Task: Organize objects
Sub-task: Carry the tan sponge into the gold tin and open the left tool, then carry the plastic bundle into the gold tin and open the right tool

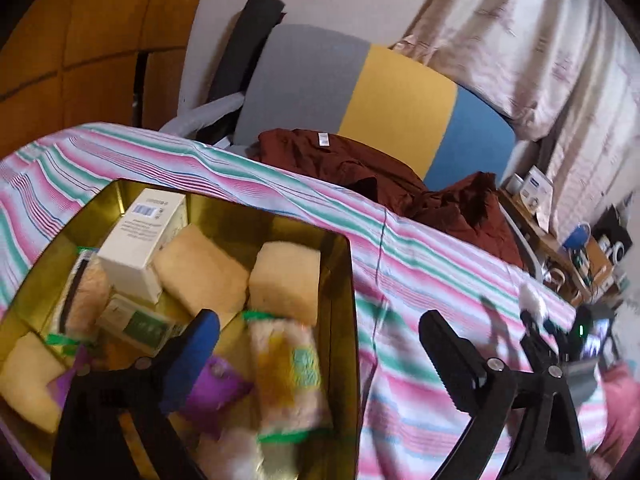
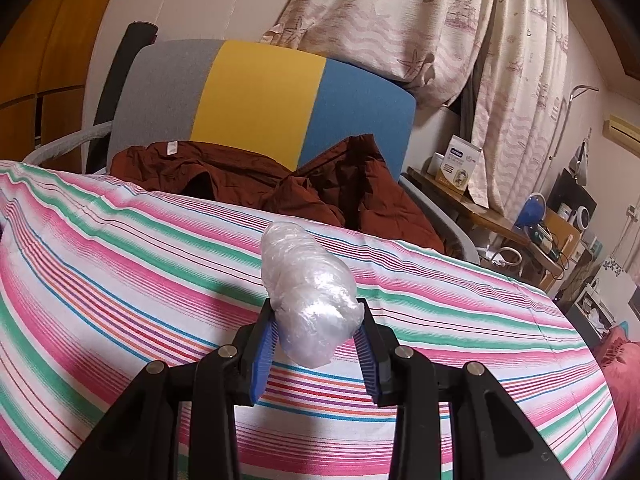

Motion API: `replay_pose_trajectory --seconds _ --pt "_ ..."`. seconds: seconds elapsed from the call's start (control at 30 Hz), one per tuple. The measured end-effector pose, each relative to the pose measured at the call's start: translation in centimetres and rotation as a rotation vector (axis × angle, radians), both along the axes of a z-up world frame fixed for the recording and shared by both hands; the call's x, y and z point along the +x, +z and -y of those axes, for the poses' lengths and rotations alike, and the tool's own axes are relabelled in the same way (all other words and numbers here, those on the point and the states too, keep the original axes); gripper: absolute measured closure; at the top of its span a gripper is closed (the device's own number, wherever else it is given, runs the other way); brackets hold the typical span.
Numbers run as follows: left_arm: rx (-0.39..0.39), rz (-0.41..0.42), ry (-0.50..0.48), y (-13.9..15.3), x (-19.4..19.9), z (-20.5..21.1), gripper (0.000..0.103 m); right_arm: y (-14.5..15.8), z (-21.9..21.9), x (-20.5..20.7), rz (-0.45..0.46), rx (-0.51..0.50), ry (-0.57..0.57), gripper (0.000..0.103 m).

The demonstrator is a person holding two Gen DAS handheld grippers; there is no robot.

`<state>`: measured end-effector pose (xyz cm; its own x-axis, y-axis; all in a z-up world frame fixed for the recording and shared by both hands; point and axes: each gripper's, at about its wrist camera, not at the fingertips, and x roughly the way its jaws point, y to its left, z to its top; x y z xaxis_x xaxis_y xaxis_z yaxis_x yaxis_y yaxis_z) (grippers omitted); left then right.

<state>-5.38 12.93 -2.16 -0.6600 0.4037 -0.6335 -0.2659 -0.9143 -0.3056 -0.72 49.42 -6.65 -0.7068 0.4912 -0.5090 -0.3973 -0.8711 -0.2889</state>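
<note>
The tin box (image 1: pixel 344 280) has glossy gold metal walls that mirror its contents. Inside lie matt, porous foam sponges (image 1: pixel 286 276), a smooth white cardboard carton (image 1: pixel 140 240) and a shiny purple plastic packet (image 1: pixel 216 392). The bed's striped sheet (image 2: pixel 120 260) is soft matt woven cloth. The right claw (image 2: pixel 316 344), matt black plastic with ribbed blue pads (image 2: pixel 262 364), pinches a crinkled, glossy clear plastic-wrap bundle (image 2: pixel 308 288). The rust-brown garment (image 2: pixel 240 184) is matt, creased cloth.
</note>
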Motion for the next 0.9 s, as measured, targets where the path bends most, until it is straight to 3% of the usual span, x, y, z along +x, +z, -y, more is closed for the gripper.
replay_pose_trajectory --seconds 0.27,0.53,0.73,0.9 --pt "-0.056 -0.062 -0.062 -0.1 4.2 3.2 0.000 -0.3 2.8 0.0 0.141 -0.076 0.087 0.067" --pt "-0.014 -0.038 -0.063 -0.6 5.8 6.0 0.000 2.1 7.0 2.4 0.063 -0.347 0.195 0.066" --pt "-0.024 -0.076 -0.075 -0.1 6.9 7.0 0.000 4.1 12.8 3.3 0.027 -0.437 0.329 0.067" --pt "-0.062 -0.117 -0.082 0.1 7.6 7.7 0.000 5.3 18.3 3.3 0.037 -0.443 0.458 0.067"
